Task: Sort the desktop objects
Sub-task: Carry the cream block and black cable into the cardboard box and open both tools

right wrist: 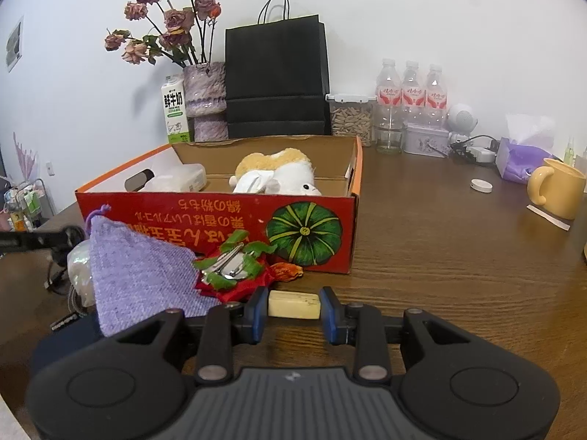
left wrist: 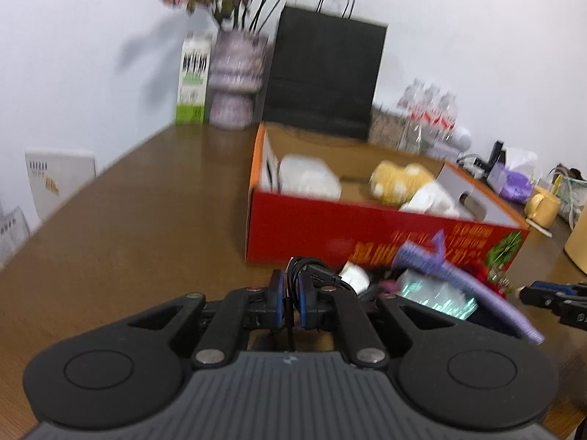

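Observation:
In the left wrist view my left gripper [left wrist: 291, 288] is shut on a bundled black cable [left wrist: 306, 264], just in front of the red cardboard box [left wrist: 312, 234]. In the right wrist view my right gripper [right wrist: 293, 299] is shut on a small cream block [right wrist: 293, 306], held just above the wooden table before the same red box [right wrist: 227, 216]. A purple knitted pouch [right wrist: 139, 275] and a red-and-green cloth flower with a metal clip [right wrist: 231, 267] lie between the grippers. Inside the box are a plush toy [right wrist: 282, 172] and a white packet [right wrist: 179, 179].
Behind the box stand a black paper bag [right wrist: 275, 77], a vase of dried roses [right wrist: 205, 99], a milk carton [right wrist: 174, 110] and water bottles [right wrist: 411, 99]. A yellow mug [right wrist: 559, 192], a purple tissue pack [right wrist: 521, 157] and a white cap [right wrist: 481, 185] sit at the right.

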Available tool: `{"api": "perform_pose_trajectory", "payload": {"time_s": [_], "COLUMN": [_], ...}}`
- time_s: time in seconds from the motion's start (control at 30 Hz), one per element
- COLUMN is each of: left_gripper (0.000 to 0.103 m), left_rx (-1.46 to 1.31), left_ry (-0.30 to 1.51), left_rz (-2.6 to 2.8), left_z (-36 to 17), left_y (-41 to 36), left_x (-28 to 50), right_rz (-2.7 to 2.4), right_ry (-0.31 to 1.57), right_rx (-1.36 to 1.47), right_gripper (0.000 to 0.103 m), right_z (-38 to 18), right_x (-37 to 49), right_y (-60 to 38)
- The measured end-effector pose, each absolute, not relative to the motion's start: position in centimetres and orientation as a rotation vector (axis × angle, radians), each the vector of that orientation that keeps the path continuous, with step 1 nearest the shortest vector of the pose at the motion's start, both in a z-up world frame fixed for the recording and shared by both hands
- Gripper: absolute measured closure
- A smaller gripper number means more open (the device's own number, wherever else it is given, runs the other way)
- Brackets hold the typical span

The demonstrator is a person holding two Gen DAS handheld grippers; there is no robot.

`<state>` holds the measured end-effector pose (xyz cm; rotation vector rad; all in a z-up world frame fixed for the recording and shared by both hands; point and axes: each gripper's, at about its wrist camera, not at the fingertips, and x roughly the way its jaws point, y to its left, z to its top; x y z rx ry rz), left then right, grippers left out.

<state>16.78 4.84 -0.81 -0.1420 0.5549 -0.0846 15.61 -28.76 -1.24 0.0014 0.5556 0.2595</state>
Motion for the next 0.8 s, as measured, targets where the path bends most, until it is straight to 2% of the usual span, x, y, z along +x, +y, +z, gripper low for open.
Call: {"api": "perform_pose_trajectory", "payload": {"time_s": [0.37,0.5,0.57,0.63,0.77,0.8], "left_gripper": [0.098,0.095,0.091,0.066,0.066,0.069], "left_rx": [-0.196,-0.187,-0.174,-0.165,-0.121,-0.117], "left_ry": [0.553,0.559,0.563,0.575,0.632,0.647], "left_rz": [-0.089,-0.093,-0.082,-0.082,-0.094,-0.100], "left_z": [-0.8,-0.4,-0.4,-0.5,-1.3,-1.5], "left_y": [5.7,5.6,5.5,5.4,4.9,4.8], "left_x": [17.0,16.8,16.8,17.1,18.2,18.5], "right_rz": [0.258,0.258,0.258,0.259,0.258,0.257], "right_ry": [0.557,0.554,0.554,0.555,0.560,0.561], "right_rx": [0.003,0.005,0.005,0.004,0.004,0.006], "right_gripper": [0.074,0.074,0.074,0.074,0.074,0.074], "right_z": [-1.3,-1.3,-1.3,-1.3,-1.3,-1.3], "right_x": [15.4,15.3,15.3,15.3,15.4,15.4], "right_y": [-28.8,-28.8,-28.8,-28.8,-28.9,-29.0]}}
